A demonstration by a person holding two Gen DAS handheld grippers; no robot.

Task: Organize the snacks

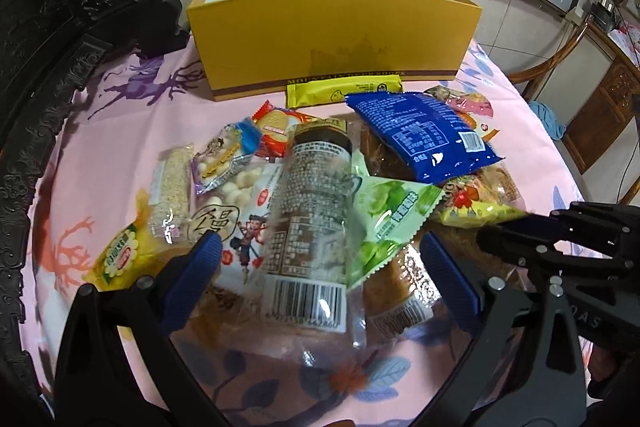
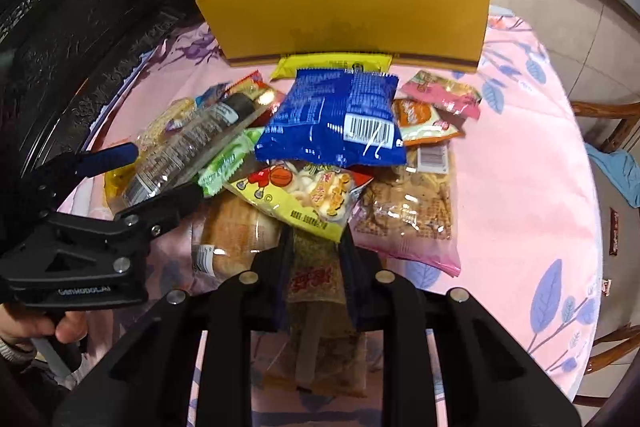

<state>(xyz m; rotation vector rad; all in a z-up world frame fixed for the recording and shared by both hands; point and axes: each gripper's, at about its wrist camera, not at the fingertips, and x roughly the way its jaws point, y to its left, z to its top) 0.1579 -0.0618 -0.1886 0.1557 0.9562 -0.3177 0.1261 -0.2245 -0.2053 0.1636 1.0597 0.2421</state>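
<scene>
A heap of snack packets lies on the pink tablecloth (image 1: 116, 155) in front of an open yellow box (image 1: 332, 39) (image 2: 352, 15). My left gripper (image 1: 320, 267) is open, its blue pads (image 1: 196, 267) on either side of a long clear packet with a barcode (image 1: 308, 211), not pressing it. My right gripper (image 2: 316, 267) is shut on a tan packet with red characters (image 2: 316, 279) at the near edge of the heap. A blue bag (image 1: 424, 135) (image 2: 336, 119) tops the pile. A yellow puff packet (image 2: 304, 195) lies just ahead of the right fingers.
Dark carved furniture (image 1: 40, 27) borders the table on the left. A wooden chair with blue cloth (image 2: 612, 163) stands to the right. A yellow stick packet (image 1: 344, 91) leans against the box front. A hand (image 2: 40, 327) holds the left gripper's handle.
</scene>
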